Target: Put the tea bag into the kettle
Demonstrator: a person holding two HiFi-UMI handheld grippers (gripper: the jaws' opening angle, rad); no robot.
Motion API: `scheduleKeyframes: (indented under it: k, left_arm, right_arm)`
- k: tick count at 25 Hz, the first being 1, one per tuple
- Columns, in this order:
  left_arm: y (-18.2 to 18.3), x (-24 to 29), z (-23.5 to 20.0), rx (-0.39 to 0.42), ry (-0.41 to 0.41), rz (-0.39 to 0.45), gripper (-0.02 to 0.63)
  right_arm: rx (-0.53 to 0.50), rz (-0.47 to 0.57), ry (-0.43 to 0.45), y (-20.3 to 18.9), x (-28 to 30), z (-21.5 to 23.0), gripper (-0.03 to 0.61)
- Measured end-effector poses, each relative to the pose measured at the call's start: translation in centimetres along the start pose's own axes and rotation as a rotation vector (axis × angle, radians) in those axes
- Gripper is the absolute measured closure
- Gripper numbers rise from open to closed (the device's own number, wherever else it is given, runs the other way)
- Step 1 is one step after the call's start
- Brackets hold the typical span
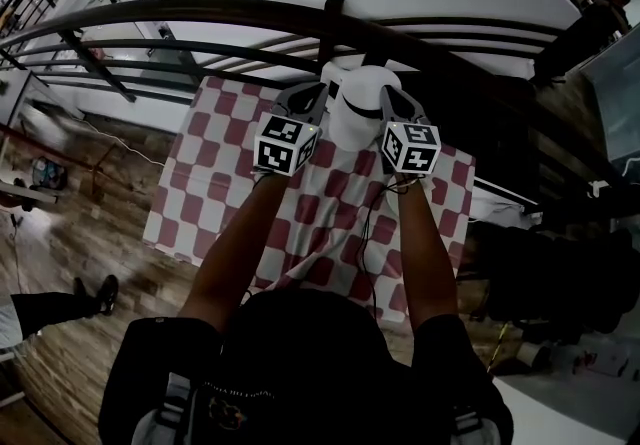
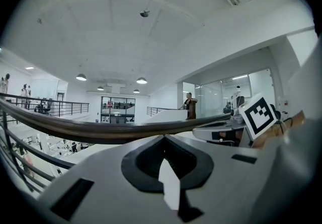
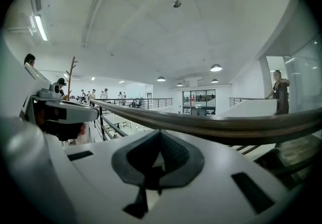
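Tea bag (image 2: 169,180) pinched in the left tongs (image 1: 303,101), kettle (image 1: 362,105) just to their right
Seen from the head, the white kettle stands on the checked worktop (image 1: 200,203) at upper centre, between both tongs; the white sliver clenched at left looks to be the bag, so that hand must carry it rightward; the right tongs (image 1: 396,105) are clenched on nothing

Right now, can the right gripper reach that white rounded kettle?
Probably yes: the right gripper sits close alongside the white rounded kettle, nothing visible between them, though its jaws are shut.
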State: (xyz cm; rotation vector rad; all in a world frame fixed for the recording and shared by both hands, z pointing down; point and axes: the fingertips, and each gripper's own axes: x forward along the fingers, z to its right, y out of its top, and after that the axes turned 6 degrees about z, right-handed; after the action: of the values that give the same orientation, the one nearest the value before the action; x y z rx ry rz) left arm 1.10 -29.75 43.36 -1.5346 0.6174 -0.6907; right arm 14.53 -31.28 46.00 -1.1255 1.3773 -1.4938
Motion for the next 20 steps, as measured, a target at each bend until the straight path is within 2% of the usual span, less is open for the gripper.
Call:
scheduleKeyframes:
  k: [20]
  left_arm:
    - [-0.4, 0.1, 0.3, -0.004, 0.003, -0.010, 0.609]
  right_arm:
    - [0.015, -0.011, -0.008, -1.5, -0.8, 0.5, 0.565]
